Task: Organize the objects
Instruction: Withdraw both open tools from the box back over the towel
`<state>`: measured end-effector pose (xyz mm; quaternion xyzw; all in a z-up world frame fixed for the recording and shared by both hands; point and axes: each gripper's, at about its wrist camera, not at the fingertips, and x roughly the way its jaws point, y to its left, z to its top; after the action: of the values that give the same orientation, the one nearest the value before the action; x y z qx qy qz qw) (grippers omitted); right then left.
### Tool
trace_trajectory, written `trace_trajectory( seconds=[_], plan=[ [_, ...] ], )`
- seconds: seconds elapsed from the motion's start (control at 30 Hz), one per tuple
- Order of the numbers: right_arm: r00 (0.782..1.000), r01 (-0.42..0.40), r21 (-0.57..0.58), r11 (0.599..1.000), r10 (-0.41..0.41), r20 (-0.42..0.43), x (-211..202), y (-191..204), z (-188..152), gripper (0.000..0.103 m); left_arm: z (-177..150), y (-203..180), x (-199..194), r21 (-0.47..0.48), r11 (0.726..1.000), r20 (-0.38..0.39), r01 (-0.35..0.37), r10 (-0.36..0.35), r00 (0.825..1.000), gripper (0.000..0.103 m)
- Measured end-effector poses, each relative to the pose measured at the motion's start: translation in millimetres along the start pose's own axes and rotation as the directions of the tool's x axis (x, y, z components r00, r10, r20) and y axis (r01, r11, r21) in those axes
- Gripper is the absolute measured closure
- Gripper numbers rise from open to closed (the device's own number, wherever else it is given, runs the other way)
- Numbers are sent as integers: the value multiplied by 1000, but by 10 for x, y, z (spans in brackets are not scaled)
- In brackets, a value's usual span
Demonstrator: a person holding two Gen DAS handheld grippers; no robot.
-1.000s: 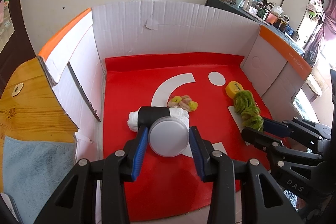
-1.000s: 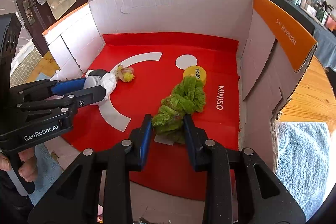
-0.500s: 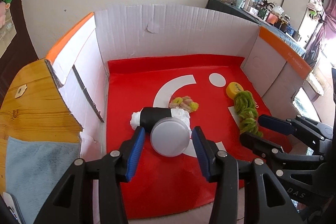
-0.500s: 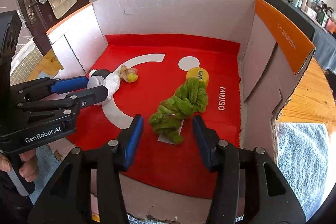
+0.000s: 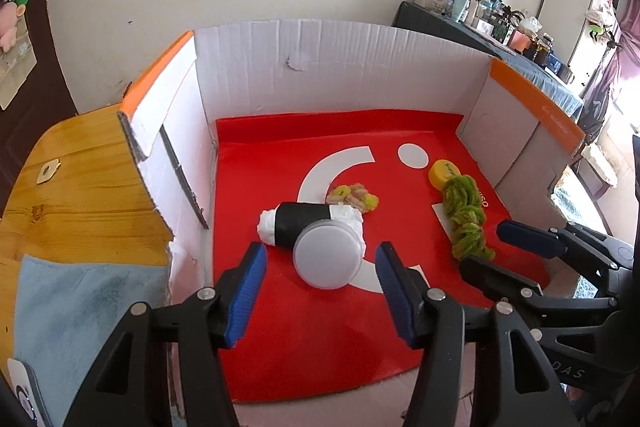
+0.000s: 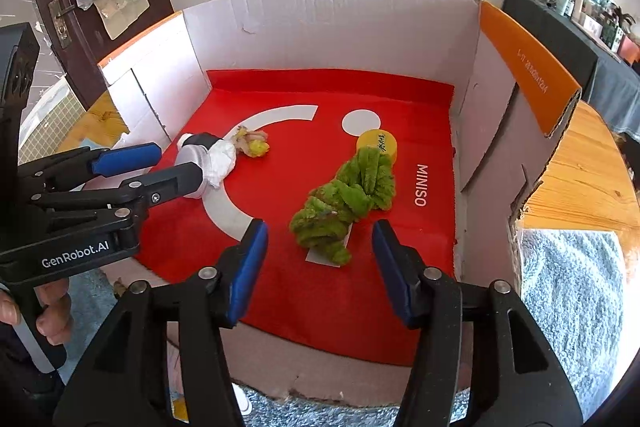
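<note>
Lying on its side on the red mat inside the cardboard box, the black-banded bottle is aiming its round white cap at your left gripper, long axis running away toward the box's left wall. Your jaws there have just been opening and are standing apart, clear of the cap. A small yellow-pink scrunchie is resting just beyond the bottle. Further right, the green fuzzy cloth is stretching from the yellow lid toward your right gripper, whose jaws have also just been opening, gripping nothing. "MINISO" is printed on the mat; "GenRobot.AI" is showing on the left gripper.
</note>
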<state>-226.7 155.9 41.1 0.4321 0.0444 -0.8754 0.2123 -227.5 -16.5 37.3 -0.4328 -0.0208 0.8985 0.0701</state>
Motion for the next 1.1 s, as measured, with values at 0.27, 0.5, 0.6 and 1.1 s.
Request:
trace_trajectory(
  seconds=[0.27,0.5,0.6,1.1],
  plan=[
    [1000,-4,-4,1000,4,23,-106,27,-12,40,-42,3,-110,-5,1000,17,-5,5,1000,40],
    [999,-1,-6,1000,1,39,-176,61,-40,35,-90,11,-222,-9,1000,35,-14,15,999,33],
    [999,-1,-8,1000,1,46,-213,81,-60,31,-115,22,-267,-13,1000,44,-20,21,999,28],
    [997,12,-29,1000,-9,77,-393,206,-169,22,-254,48,-473,-30,999,72,-35,37,997,14]
  ],
)
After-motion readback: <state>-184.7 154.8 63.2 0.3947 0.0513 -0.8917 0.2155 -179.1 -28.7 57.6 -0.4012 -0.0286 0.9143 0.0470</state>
